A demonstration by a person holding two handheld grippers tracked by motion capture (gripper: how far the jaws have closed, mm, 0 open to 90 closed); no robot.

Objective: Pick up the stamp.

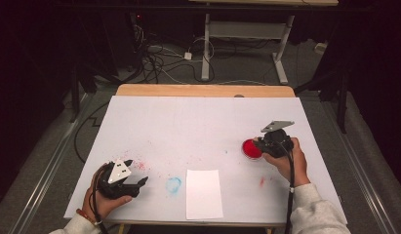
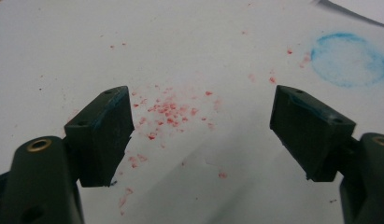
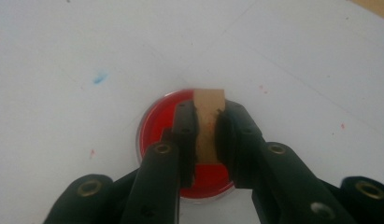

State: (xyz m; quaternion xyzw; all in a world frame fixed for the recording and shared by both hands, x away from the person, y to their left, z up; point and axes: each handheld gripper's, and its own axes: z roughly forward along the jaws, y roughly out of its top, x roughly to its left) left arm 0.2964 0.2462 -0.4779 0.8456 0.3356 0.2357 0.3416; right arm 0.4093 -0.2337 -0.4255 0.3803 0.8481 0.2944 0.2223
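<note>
A: Where was the wooden stamp (image 3: 208,122)?
B: Clamped in the right gripper (image 3: 207,140), over the red ink pad (image 3: 157,122) at the table's right. Left gripper (image 2: 201,133) gaped, empty.
A: Advice?
B: Press squarely, lift straight, avoid smears.

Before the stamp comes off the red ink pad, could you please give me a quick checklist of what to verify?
1. Grip on the stamp: the right tongs are closed on the wooden stamp, which sits straight between the jaws. Ok.
2. Stamp over the ink: it stands above the red ink pad. Ok.
3. Stamp face inked: the face is hidden. Cannot tell.
4. Target ready: the white paper sheet lies flat near the table's front edge. Ok.
5. Left tongs out of the way: open, holding nothing, over red specks left of the sheet. Ok.
6. Clean work surface: the table cover shows red specks and a blue ring smudge. Not ok.
</note>
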